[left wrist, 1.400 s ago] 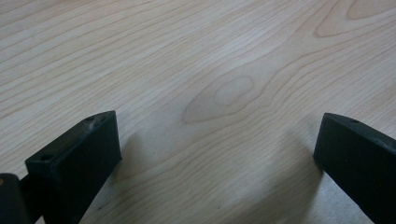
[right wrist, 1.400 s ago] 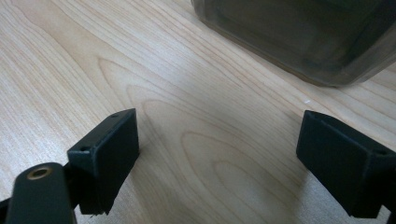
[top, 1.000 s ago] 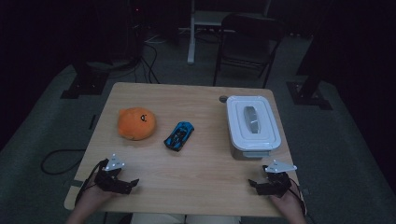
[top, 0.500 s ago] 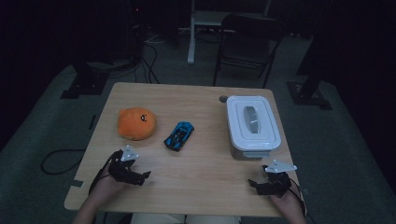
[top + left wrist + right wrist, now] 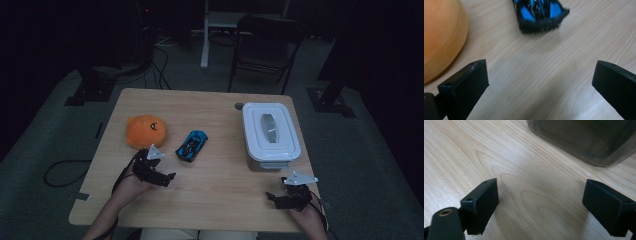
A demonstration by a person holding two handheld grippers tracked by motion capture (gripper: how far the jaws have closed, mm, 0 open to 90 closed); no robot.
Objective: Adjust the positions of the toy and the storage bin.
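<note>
High view first: your left gripper (image 5: 169, 176) has come forward off the near edge of the table (image 5: 220, 200) over the last second and now sits just short of the toy car (image 5: 191, 145), with the orange plush toy (image 5: 146, 131) close on its other side. Your right gripper (image 5: 272, 196) has stayed put at the near right corner, in front of the white lidded box (image 5: 270, 132).

Left gripper view bears this out: the car (image 5: 539, 13) lies dead ahead between the wide-spread jaws, apart from them, and the plush (image 5: 441, 35) bulges in beside one jaw. That reads as a reach for the car, not the plush.

Right gripper view shows jaws just as wide over bare wood, the box wall (image 5: 586, 140) ahead and nothing held.

You still need to close the gap before any squeeze.
</note>
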